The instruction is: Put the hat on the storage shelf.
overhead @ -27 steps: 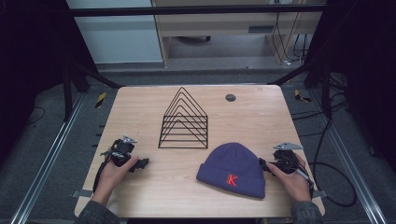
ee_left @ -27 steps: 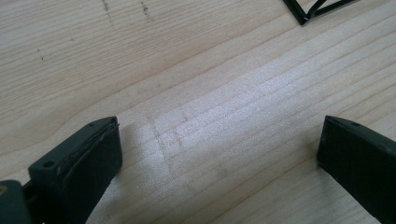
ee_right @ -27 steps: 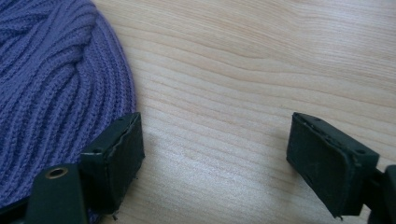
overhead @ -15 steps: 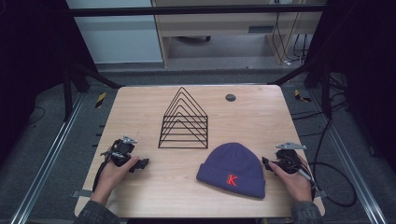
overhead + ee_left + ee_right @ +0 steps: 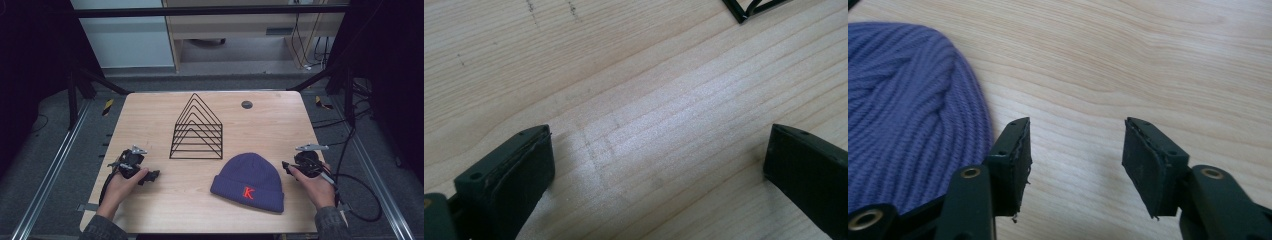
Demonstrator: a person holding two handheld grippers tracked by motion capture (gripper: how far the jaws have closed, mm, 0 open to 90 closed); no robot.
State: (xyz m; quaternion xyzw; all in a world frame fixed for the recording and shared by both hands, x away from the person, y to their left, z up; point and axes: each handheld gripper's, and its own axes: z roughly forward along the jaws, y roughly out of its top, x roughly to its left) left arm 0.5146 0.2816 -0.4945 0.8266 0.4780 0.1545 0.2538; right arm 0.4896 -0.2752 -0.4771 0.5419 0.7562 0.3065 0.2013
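Observation:
A purple knit beanie with a red letter K lies flat on the wooden table, at the front right. My right gripper rests just to its right, held in a hand, jaws pointing at the hat. In the right gripper view the right gripper stands open over bare wood, with the ribbed beanie just left of its left jaw and apart from it. My left gripper sits at the front left in the other hand. Seen in its own view, the left gripper is wide open on bare table.
A black wire rack of nested triangles stands at the table's middle, its corner ahead of the left gripper. A small dark round disc lies near the far edge. Cables trail off the table's right side.

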